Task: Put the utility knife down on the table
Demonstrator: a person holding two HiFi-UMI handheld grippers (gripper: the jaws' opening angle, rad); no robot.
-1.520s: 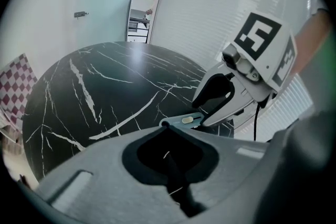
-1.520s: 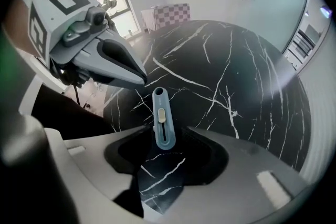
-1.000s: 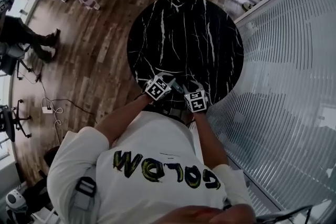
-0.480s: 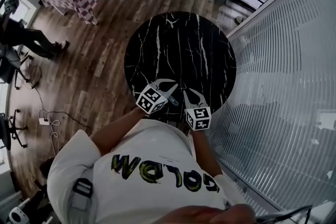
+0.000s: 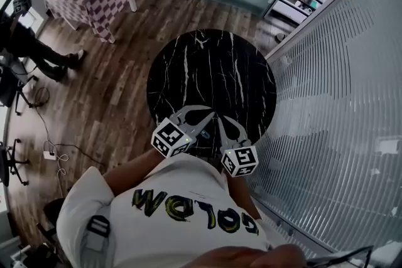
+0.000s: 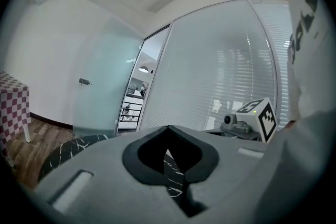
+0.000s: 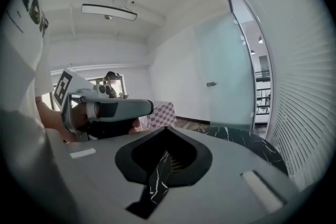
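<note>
The table [image 5: 213, 69] is round and black, with thin white lines running over its top like cracks in stone; it stands flat on a brown wood floor [image 5: 113, 85], with its right side just beside a tall wall of pale slats [image 5: 339, 103]. From above, most of its top shows bare and dark; only the near edge is covered. The utility knife cannot be made out in any view.

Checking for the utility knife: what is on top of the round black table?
The table looks bare wherever its top shows, with no knife in sight. Its near edge is covered by the left gripper and right gripper, both shut and empty.
</note>
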